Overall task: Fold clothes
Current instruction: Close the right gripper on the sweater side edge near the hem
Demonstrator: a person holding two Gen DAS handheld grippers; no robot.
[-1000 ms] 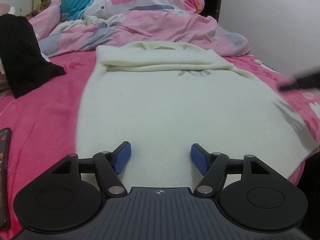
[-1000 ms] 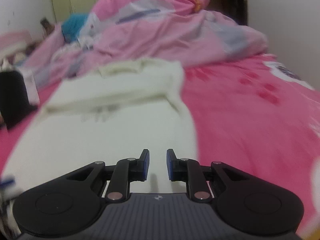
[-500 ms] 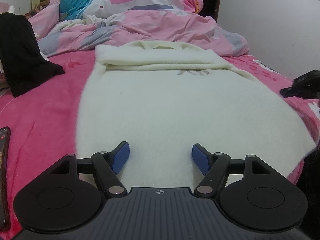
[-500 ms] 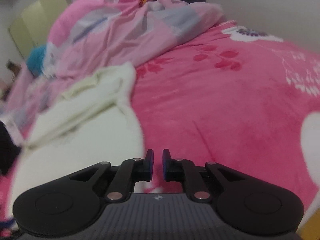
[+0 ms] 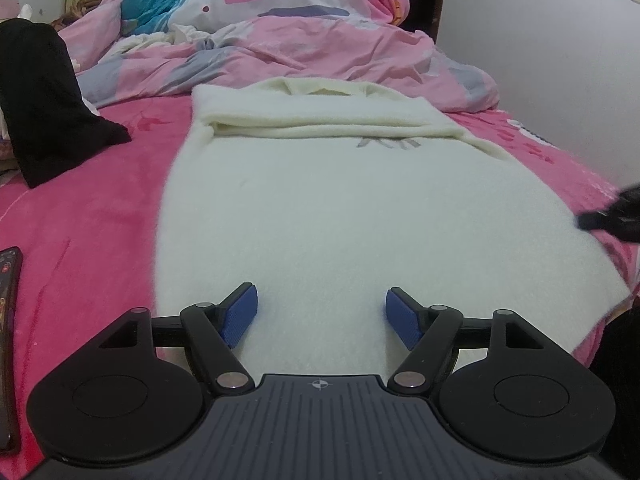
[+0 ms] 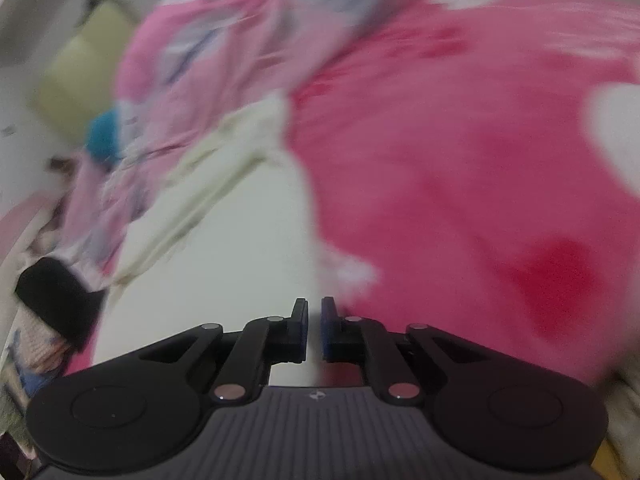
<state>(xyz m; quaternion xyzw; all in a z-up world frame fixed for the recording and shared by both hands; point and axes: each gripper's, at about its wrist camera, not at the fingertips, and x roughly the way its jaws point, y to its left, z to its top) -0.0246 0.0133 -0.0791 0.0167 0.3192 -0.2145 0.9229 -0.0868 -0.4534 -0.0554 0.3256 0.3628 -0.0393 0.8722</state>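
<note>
Since the earlier frames, you are swinging the right tool (image 6: 315,328) out to the right edge of the cream garment (image 5: 352,216); its view is now smeared with motion and is looking mostly across the pink bedsheet (image 6: 460,184). In the left wrist view, the right tool (image 5: 612,216) is showing as a dark shape at the garment's right border. Your left tool (image 5: 322,314) is barely moving: it is hovering low over the garment's near hem.

Tool state: the left tool's blue pads are standing well spread, with nothing between them. The right tool's pads are sitting almost pressed together, with a thin gap showing; the blur is preventing any reading of whether fabric is caught there.

Garment position: it is lying flat and lengthwise on the bed, near hem toward you, with a band of fabric folded across its far end, just before the pink duvet (image 5: 304,44). A black cloth (image 5: 44,100) is lying well apart on the left.

Meaning for the task: the right tool is probably lining up on the right side edge. Confirm its grip before lifting.
</note>
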